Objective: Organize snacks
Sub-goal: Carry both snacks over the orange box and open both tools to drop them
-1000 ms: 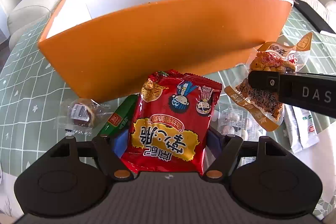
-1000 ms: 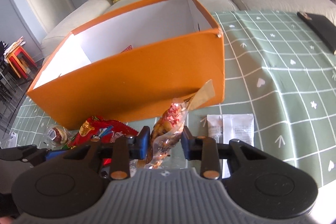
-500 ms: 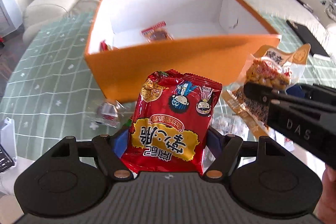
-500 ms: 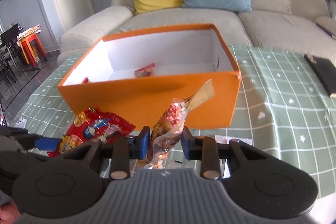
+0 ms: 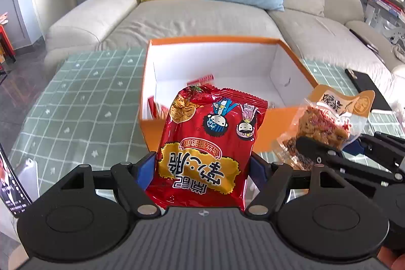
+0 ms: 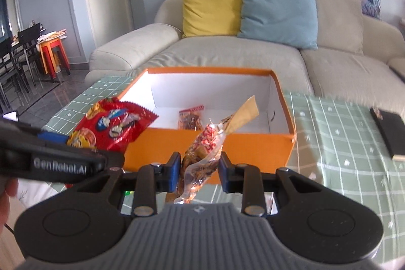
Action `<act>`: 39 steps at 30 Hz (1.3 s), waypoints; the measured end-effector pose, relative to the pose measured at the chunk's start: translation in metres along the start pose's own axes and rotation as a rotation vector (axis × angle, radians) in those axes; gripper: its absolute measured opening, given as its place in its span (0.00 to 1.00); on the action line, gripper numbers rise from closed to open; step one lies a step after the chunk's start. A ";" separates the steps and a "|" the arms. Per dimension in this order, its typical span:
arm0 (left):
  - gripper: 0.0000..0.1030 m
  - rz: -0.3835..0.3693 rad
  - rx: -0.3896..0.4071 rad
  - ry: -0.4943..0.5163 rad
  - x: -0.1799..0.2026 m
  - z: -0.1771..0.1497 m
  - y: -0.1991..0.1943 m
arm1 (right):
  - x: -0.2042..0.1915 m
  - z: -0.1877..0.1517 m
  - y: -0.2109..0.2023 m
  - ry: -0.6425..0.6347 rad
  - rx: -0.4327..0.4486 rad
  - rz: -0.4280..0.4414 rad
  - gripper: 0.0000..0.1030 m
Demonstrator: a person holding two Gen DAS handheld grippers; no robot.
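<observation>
My left gripper (image 5: 202, 168) is shut on a red noodle-snack bag (image 5: 210, 151) and holds it in the air just short of the near wall of the orange box (image 5: 276, 128). The bag also shows in the right wrist view (image 6: 114, 123). My right gripper (image 6: 198, 168) is shut on a clear packet of brown snack (image 6: 202, 151), also held above the table in front of the box (image 6: 253, 143). That packet shows at the right of the left wrist view (image 5: 321, 125). The box has white inner walls and holds a small red packet (image 6: 191, 118).
The green checked tablecloth (image 6: 341, 148) covers the table. A black notebook (image 6: 389, 133) lies at the right. A phone-like screen (image 5: 10, 184) stands at the left edge. A beige sofa (image 5: 202, 19) with yellow and blue cushions is behind the table.
Both grippers have risen with their snacks. The view now looks down into the open box, and the loose snacks on the table have dropped out of sight.
</observation>
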State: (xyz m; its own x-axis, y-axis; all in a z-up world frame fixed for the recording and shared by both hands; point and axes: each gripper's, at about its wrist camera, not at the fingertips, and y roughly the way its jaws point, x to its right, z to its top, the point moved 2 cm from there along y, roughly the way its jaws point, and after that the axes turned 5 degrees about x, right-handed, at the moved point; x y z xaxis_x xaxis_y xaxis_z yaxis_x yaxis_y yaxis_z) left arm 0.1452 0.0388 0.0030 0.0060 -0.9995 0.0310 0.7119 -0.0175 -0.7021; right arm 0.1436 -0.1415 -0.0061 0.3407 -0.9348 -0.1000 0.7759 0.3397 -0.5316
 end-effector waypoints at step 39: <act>0.84 0.006 -0.204 0.081 0.023 0.067 0.160 | 0.063 0.063 0.186 -0.241 -0.345 -0.040 0.28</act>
State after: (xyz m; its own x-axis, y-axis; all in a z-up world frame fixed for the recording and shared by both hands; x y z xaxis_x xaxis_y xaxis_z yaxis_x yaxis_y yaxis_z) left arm 0.3066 0.0144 -0.0610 -0.0524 -0.9983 -0.0250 0.5547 -0.0083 -0.8320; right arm 0.3429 -0.1307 -0.0580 0.4597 -0.8819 0.1044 0.5821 0.2105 -0.7854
